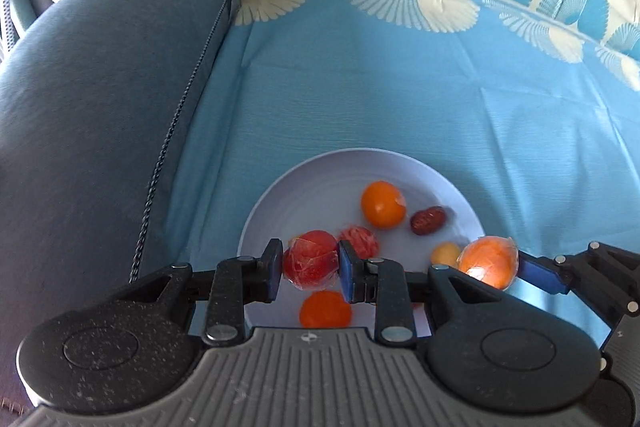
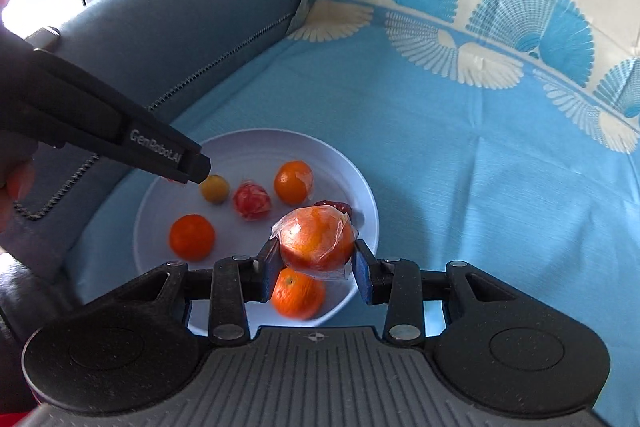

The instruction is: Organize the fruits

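Left hand-held gripper [image 1: 308, 269] pinches a plastic-wrapped red fruit [image 1: 310, 261] above the near side of the round white plate [image 1: 280, 195]. Right hand-held gripper [image 2: 314, 269] pinches a plastic-wrapped orange fruit [image 2: 316, 241] above the plate's near right rim. Five or so small orange, red, yellow and dark fruits already lie in the plate on the blue patterned cloth [image 2: 460, 167]. Judged near completion: two releases remain.

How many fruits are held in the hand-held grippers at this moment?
2. A red wrapped fruit in the left hand-held gripper, an orange wrapped fruit in the right hand-held gripper, both above the plate.
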### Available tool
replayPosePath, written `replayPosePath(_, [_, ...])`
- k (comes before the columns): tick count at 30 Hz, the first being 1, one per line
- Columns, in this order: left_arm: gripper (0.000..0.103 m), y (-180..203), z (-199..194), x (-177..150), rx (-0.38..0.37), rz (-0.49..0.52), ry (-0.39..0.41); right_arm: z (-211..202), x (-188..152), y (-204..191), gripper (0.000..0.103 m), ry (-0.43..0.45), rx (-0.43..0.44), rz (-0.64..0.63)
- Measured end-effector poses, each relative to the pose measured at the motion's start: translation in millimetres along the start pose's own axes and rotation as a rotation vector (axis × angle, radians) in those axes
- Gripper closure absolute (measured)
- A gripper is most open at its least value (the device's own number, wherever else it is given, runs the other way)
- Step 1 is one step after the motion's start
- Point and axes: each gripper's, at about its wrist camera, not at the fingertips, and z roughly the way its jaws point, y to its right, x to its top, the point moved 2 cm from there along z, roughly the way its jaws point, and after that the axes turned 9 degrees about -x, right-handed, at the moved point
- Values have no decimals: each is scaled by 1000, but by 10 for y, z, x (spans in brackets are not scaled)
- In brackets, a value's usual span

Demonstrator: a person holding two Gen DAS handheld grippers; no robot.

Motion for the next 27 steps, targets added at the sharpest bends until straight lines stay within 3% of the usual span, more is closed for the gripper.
replayPosePath(1, [69, -16, 33, 7, 4, -2, 0, 53, 3, 2, 63, -2, 2, -7])
replayPosePath(3, [45, -33, 67, 28, 5, -1, 1, 137, 18, -11, 62, -10, 10, -21])
replayPosePath(4, [17, -33, 62, 21, 13, -3, 8, 166, 24, -18, 62, -9, 19, -28])
replayPosePath(5, [0, -39, 32, 22, 33, -8, 21, 190, 36, -25, 48, -4, 24, -34])
replayPosePath(6, [0, -38, -3, 23, 52, -17, 46, 192, 51, -37, 26, 3, 17, -42])
replayPosePath(8, [0, -42, -101, -2, 48, -24, 57, 139, 77, -59, 13, 28, -11, -55])
replayPosePath(14, [0, -34, -499, -237, 25, -85, 26, -399, -48, -24, 3, 56, -34, -43])
replayPosePath(17, [0, 67, -787, -423, 49, -78, 38, -701, -160, 5, 1, 50, -58, -26])
replayPosePath(27, [0, 321, -1405, -964, 63, -64, 92, -1434, -426, 62, 1, 113, -151, 36])
